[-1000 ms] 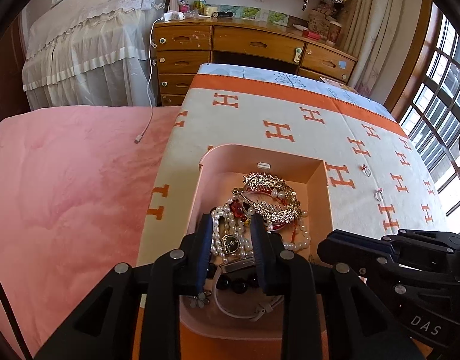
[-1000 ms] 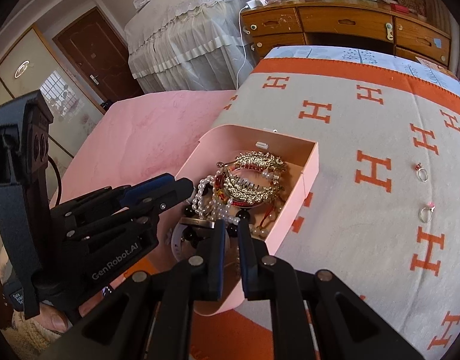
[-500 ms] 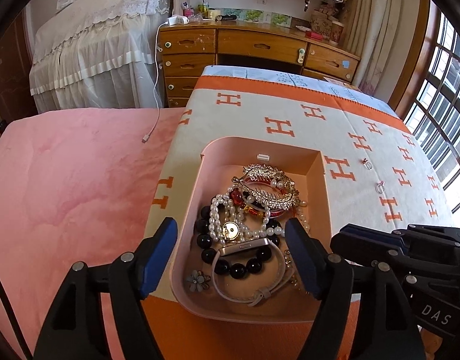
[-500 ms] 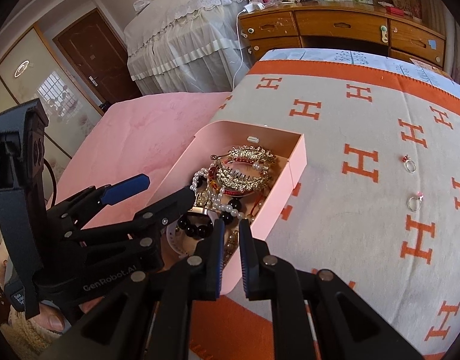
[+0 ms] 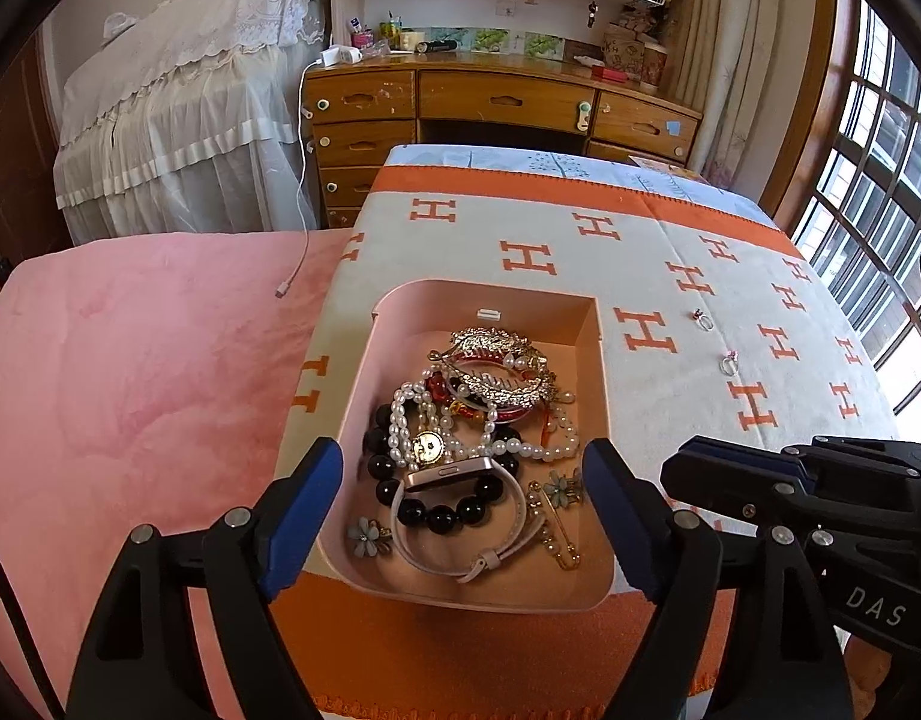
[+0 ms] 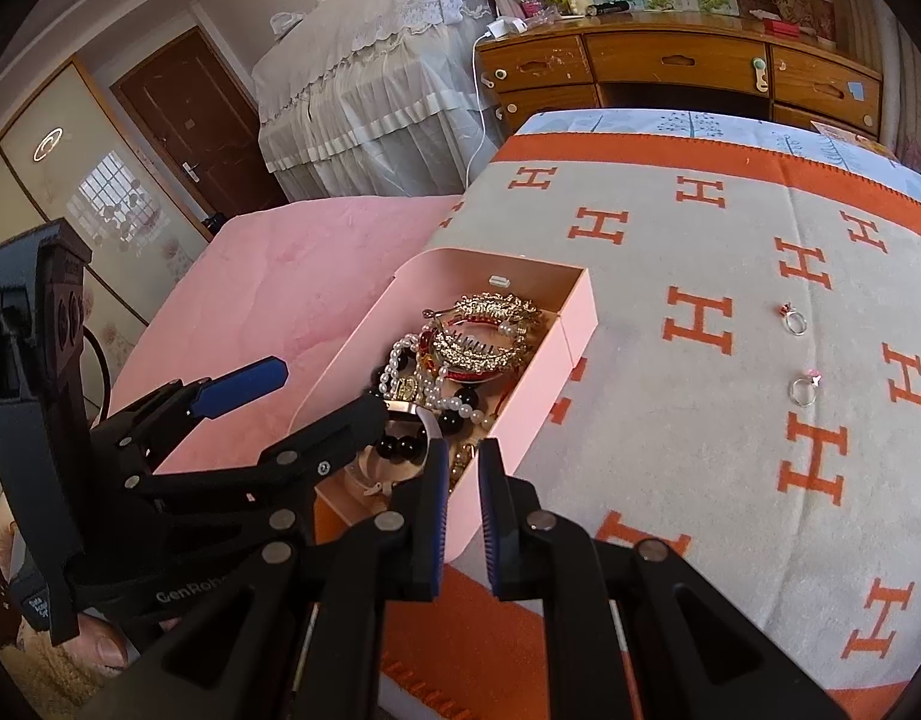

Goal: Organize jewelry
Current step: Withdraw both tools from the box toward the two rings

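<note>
A pink jewelry box (image 5: 601,396) (image 6: 544,354) lies open on the orange-and-cream H blanket. It holds gold hair clips (image 5: 502,360), pearl strands (image 5: 418,414), a black bead bracelet (image 5: 442,513), a watch with a pale strap (image 5: 454,474) and flower pins. Two rings (image 5: 703,319) (image 5: 727,363) lie on the blanket right of the box; they also show in the right wrist view (image 6: 793,318) (image 6: 805,390). My left gripper (image 5: 463,516) is wide open and empty, its fingers either side of the box's near end. My right gripper (image 6: 463,504) has its jaws almost together with nothing between them, at the box's near right corner.
The blanket (image 5: 520,258) covers a bed with a pink quilt (image 5: 130,360) on the left. A white charging cable (image 5: 298,204) hangs onto the quilt. A wooden dresser (image 5: 496,102) stands beyond the bed, windows at the right.
My left gripper opened wide, let go inside the box and drew back toward the near end. The right gripper drew back slightly, still nearly closed.
</note>
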A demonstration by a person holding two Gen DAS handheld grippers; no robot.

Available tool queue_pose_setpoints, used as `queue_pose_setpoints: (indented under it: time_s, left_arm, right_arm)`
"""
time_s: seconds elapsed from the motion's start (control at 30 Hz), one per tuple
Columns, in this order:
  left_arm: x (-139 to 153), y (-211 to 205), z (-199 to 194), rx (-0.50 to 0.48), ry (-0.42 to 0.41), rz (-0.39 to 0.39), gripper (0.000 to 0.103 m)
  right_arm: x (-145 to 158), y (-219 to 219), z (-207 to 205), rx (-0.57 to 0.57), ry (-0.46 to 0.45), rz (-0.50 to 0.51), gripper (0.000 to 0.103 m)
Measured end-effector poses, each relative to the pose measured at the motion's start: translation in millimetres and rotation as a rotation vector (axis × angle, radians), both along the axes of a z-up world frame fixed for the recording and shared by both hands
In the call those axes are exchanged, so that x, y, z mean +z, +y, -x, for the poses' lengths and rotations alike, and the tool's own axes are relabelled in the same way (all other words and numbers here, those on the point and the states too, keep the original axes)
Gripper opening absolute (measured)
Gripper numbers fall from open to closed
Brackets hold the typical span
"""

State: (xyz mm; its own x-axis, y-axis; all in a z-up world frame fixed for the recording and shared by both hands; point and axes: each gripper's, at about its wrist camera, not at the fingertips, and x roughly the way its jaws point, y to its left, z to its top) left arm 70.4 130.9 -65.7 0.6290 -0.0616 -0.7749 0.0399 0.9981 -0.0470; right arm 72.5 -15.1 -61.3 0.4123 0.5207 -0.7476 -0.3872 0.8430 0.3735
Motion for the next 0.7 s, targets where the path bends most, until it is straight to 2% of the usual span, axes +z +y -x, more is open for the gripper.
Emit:
queue_pose_setpoints:
  time_s: [0.13,0.5,0.53,0.57,0.63,0.7]
  left_arm:
    - [10,-13,0,-0.026,-0.016,-0.010,0.088]
    - [37,-70,-26,-0.129,-0.041,-0.061,0.089]
    - [39,-76,-31,-0.138,-0.041,-0.065,0.089]
    - [40,-82,-37,-0.145,-0.039,-0.067,0.089]
    - [41,-95,-50,-0.164,-0.027,-0.069,0.089]
    - [42,-108,-64,-0.182,-0.013,-0.066,0.089]
  right_arm:
    - [10,-18,4,-0.017,-0.024,0.008,0.010]
    - [17,-97,-11,-0.126,-0.039,0.088,0.011]
    - [17,-105,-14,-0.141,-0.042,0.100,0.015]
    - [17,-112,-16,-0.158,-0.045,0.114,0.025]
    - [16,-125,-22,-0.185,-0.054,0.132,0.034]
    - [15,-136,-30,-0.197,-0.054,0.145,0.034]
